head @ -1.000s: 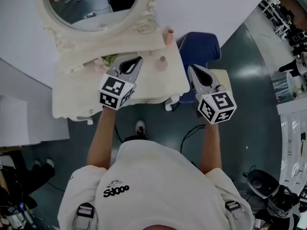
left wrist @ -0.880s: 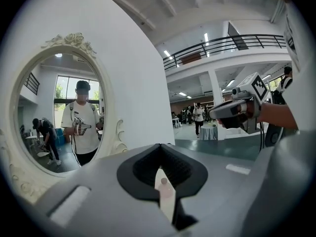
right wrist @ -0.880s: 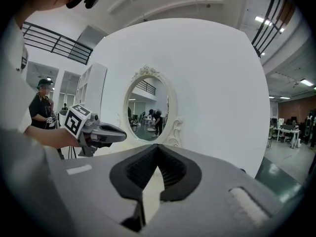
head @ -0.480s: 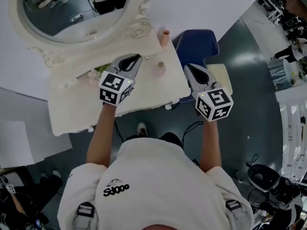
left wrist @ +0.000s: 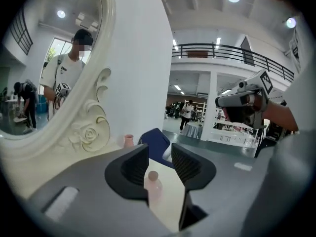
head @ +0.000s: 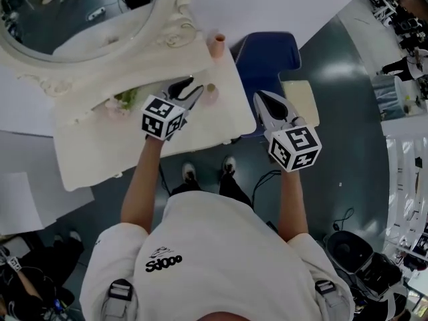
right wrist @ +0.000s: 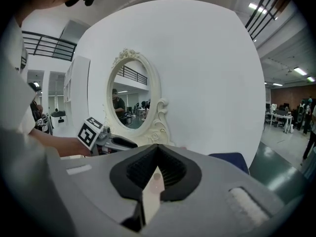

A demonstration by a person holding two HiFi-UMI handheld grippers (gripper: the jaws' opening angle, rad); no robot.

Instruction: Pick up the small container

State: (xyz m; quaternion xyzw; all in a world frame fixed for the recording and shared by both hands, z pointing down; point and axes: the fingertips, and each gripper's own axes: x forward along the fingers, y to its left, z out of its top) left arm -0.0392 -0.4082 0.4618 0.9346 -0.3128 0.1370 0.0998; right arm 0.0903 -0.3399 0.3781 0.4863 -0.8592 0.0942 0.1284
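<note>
The small container is a pale pink bottle with a round cap (head: 210, 93), standing near the right end of the cream vanity table (head: 114, 146). My left gripper (head: 194, 88) is just left of it over the table. Its jaws have just been opening and now stand apart. In the left gripper view the bottle (left wrist: 153, 185) shows in the gap of the left gripper (left wrist: 159, 153), untouched by the pads. My right gripper (head: 262, 100) hangs off the table's right edge, jaws closed on nothing. In the right gripper view the bottle (right wrist: 157, 179) shows beyond the right gripper (right wrist: 157, 150).
An ornate oval mirror (head: 80, 19) stands at the back of the table. A peach vase (head: 217, 45) sits by the wall and flowers (head: 124, 100) lie to the left. A blue chair (head: 267, 62) and a cream cushion (head: 299, 102) are beside the table's right edge.
Both grippers have moved forward and lower toward the table. The left one has closed in on the pink bottle and its jaws have opened. The right jaws stay closed.
</note>
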